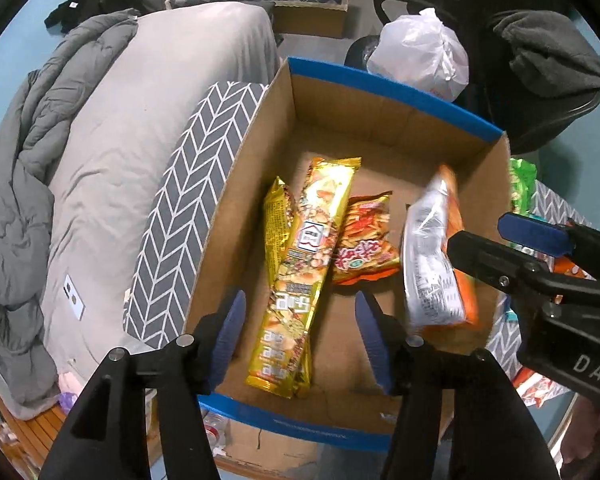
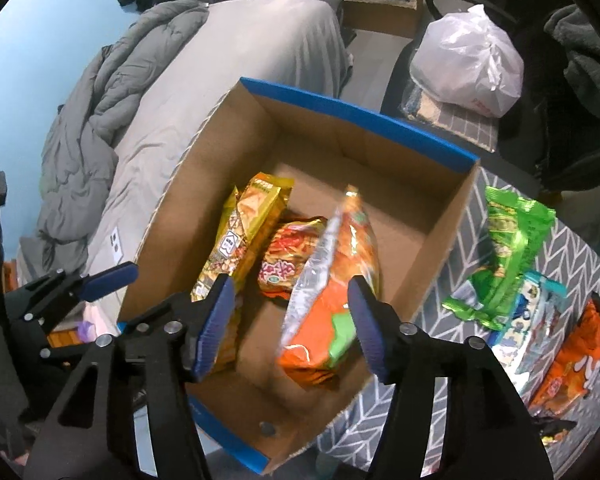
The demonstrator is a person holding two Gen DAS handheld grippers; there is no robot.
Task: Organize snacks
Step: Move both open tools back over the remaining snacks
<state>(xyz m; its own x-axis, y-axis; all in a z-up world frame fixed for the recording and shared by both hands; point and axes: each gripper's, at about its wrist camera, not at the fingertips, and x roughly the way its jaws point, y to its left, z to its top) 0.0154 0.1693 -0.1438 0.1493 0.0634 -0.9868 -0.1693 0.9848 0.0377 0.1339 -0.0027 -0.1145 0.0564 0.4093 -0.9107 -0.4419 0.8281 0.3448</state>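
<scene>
Fingers (image 2: 364, 320) overlap blurred orange packet (image 2: 332, 320)

The cardboard box (image 2: 420, 236) at frame centre is 1 of its kind and holds 4 snack packets: 2 long yellow packets (image 1: 300, 276) side by side at its left, 1 red-orange packet (image 1: 364, 248) in the middle and 1 blurred orange packet (image 2: 332, 316) at its right. In the right wrist view, at the right of the frame outside the box, lie at least 3 more packets: 1 green packet (image 2: 508, 256), 1 pale blue packet (image 2: 540, 328) and 1 orange packet at the edge (image 2: 576, 364). At the upper right sits 1 white plastic bag (image 2: 468, 60).
</scene>
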